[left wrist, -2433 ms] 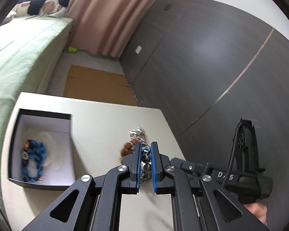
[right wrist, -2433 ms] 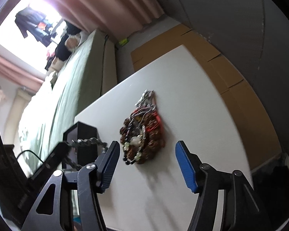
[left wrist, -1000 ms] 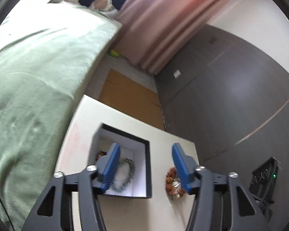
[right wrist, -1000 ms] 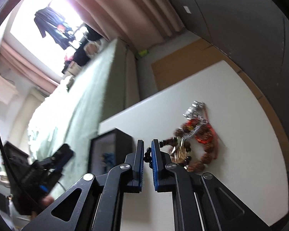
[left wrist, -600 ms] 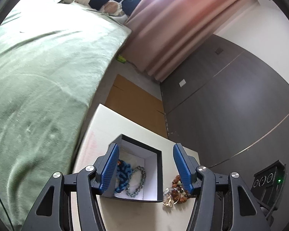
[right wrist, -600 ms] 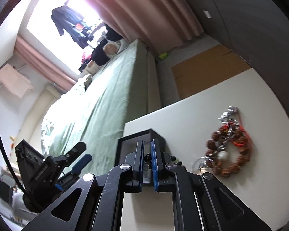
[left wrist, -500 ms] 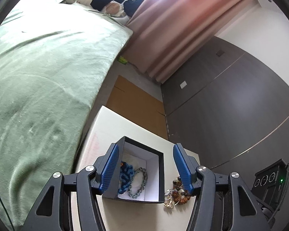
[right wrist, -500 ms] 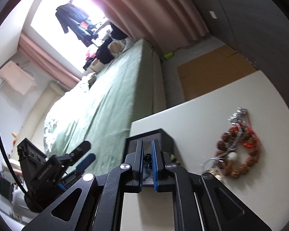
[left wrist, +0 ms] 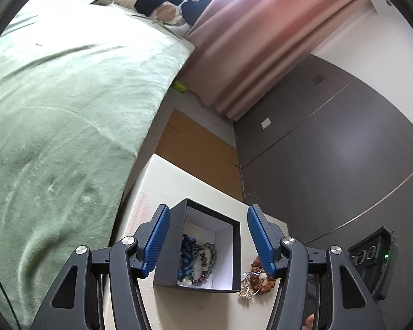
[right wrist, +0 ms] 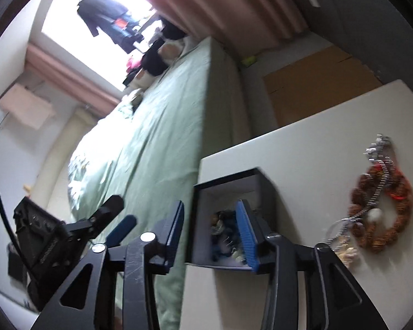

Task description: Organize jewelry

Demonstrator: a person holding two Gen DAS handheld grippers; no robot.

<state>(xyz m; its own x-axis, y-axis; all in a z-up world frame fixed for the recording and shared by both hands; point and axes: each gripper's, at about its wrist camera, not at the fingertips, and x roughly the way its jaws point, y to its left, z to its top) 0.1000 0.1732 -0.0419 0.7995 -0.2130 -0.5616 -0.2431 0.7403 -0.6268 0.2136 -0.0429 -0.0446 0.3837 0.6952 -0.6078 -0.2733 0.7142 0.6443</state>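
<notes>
Several bracelets already lie in the black box (left wrist: pixel 235 250) on the desk (left wrist: pixel 203 308). One tangled pile of jewelry (right wrist: pixel 380 209) waits on the desk at the box's three o'clock. Left tongs (left wrist: pixel 208 240) gape empty; right tongs (right wrist: pixel 210 232) are opening above the box, nothing between them.

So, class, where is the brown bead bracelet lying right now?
The brown bead bracelet lies on the white table, outside and to the right of the black box in both wrist views, tangled with a silver chain.
</notes>
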